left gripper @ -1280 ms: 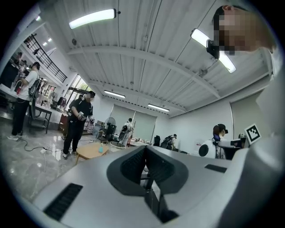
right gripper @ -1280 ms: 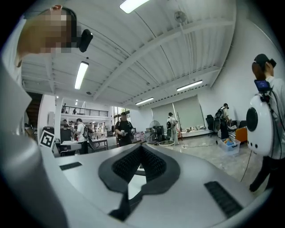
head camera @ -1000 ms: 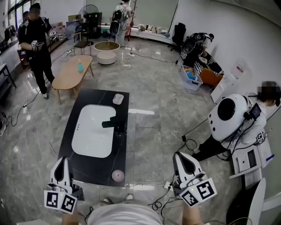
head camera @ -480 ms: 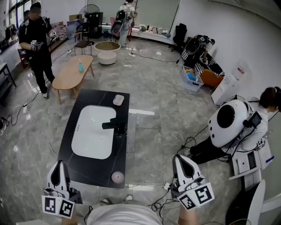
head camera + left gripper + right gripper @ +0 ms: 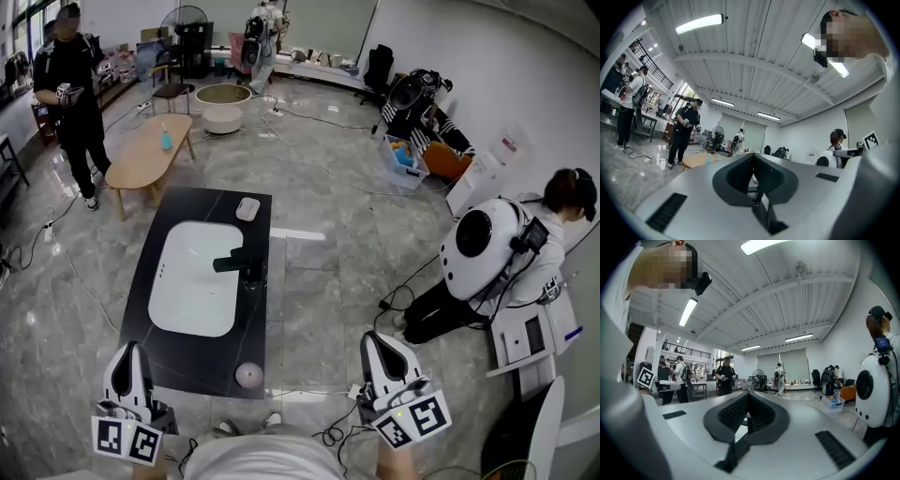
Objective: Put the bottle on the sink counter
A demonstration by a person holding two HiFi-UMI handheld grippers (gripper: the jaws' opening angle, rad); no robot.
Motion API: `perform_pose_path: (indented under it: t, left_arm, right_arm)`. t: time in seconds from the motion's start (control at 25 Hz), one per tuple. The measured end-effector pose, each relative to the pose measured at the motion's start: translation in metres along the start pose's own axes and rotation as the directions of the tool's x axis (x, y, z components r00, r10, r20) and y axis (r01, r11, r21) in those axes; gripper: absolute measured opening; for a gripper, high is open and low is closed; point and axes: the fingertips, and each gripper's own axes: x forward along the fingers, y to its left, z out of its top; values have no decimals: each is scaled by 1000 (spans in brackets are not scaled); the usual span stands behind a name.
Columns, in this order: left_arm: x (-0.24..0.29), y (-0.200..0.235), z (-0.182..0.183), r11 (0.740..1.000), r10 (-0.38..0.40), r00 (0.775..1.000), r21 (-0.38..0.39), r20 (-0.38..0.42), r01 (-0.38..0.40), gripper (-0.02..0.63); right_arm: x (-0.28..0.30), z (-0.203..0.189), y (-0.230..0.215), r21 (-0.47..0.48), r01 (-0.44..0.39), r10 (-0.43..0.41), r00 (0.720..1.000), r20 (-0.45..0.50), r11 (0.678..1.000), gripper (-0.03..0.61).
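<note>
A small teal bottle (image 5: 166, 141) stands upright on a low wooden table (image 5: 141, 164) far ahead on the left; the left gripper view shows the same bottle (image 5: 708, 158) in the distance. The black sink counter (image 5: 197, 356) with its white basin (image 5: 197, 278) lies between that table and me. My left gripper (image 5: 130, 349) hovers at the counter's near left corner, shut and empty, its jaws meeting at the tip (image 5: 753, 155). My right gripper (image 5: 372, 339) hangs over the floor to the right of the counter, also shut with nothing in it (image 5: 748, 394).
A black faucet (image 5: 239, 263), a soap dish (image 5: 247, 208) and a round pale object (image 5: 249, 375) sit on the counter. A person in black (image 5: 70, 84) stands by the wooden table. Another person (image 5: 497, 258) crouches at the right. Cables (image 5: 403, 300) run across the floor.
The crouching person at the right has shifted and straightened, head now in view. The whole view has drifted slightly. Both grippers sit a little lower in the picture, still shut.
</note>
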Motion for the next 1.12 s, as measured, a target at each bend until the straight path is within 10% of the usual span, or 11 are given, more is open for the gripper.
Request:
perform_pose_path:
  t: [1.12]
  left_arm:
    - [2,-1,3,999,-48,999,-5,0,48,14]
  right_arm:
    - [6,4,29,-55,-9,10,1000,11,998,9]
